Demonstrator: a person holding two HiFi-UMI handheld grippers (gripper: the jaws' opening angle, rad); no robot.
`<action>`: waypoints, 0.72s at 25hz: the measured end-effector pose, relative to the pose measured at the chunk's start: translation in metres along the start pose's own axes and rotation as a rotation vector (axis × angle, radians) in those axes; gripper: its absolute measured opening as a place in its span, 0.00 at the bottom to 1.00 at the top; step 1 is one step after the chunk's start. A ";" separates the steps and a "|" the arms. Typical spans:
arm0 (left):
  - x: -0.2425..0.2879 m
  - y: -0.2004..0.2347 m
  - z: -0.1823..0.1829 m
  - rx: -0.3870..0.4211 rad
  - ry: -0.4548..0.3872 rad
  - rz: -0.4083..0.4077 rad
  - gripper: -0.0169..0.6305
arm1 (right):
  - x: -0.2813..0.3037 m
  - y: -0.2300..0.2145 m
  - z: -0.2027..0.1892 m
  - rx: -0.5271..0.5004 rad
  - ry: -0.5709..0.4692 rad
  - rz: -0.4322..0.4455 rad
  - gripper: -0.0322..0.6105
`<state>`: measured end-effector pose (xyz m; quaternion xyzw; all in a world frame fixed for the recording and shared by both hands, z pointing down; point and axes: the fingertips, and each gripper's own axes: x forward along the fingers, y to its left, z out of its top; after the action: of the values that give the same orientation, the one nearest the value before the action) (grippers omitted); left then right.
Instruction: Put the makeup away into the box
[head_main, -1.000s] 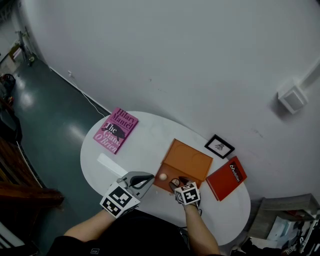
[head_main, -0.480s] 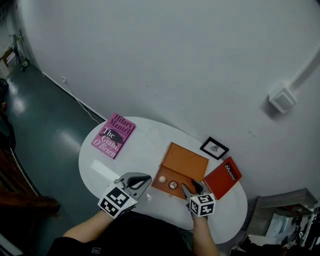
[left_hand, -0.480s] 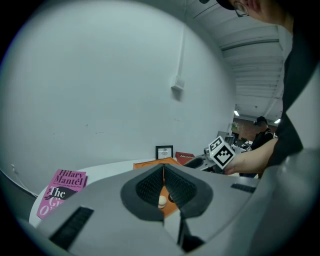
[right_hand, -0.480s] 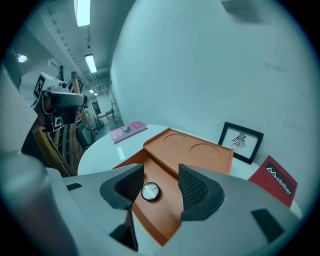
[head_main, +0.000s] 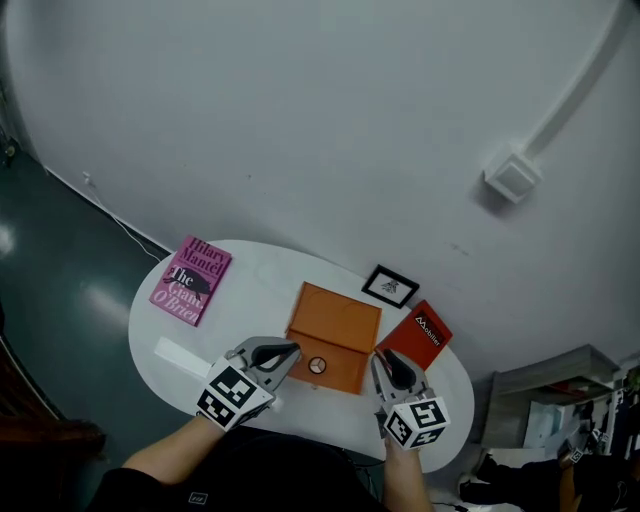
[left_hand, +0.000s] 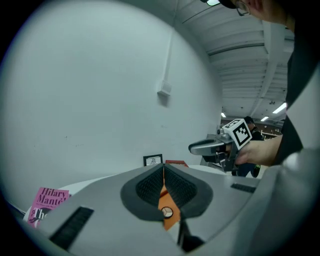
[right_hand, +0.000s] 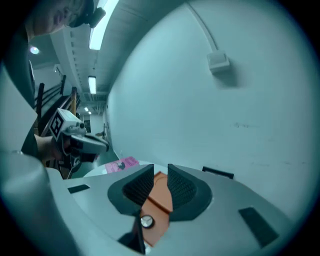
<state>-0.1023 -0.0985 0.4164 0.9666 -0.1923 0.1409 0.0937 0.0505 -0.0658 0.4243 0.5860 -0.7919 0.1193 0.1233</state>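
Observation:
The orange box (head_main: 333, 322) lies open in the middle of the white table. A small round compact (head_main: 317, 366) rests in its near half, also seen as the compact (left_hand: 165, 212) and the compact (right_hand: 146, 220) through the jaw gaps. My right gripper (head_main: 384, 364) hovers above the table just right of the box; its jaws are closing with nothing between them, and the box (right_hand: 161, 196) shows through the gap. My left gripper (head_main: 291, 350) hangs at the box's near left corner, pads together and empty. Left gripper (left_hand: 163, 172); right gripper (right_hand: 160, 172).
A pink book (head_main: 190, 280) lies at the table's left end, with a white flat strip (head_main: 180, 355) near the front left edge. A small framed picture (head_main: 390, 286) and a red book (head_main: 414, 336) sit right of the box. The table rim (head_main: 455, 405) curves close behind my right gripper.
My right gripper let go of the compact in the box, rose and drew back to the right, its jaws narrowing. The left gripper lifted slightly toward the box.

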 end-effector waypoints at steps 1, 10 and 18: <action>0.005 -0.005 0.008 0.011 -0.007 -0.002 0.05 | -0.010 -0.002 0.018 0.001 -0.066 -0.001 0.18; 0.054 -0.031 0.102 0.107 -0.122 0.066 0.05 | -0.077 -0.050 0.126 -0.007 -0.368 0.076 0.11; 0.079 -0.039 0.164 0.175 -0.164 0.103 0.05 | -0.075 -0.049 0.180 -0.192 -0.406 0.208 0.11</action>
<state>0.0217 -0.1287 0.2814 0.9683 -0.2356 0.0820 -0.0142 0.1085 -0.0726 0.2320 0.4991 -0.8642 -0.0644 0.0039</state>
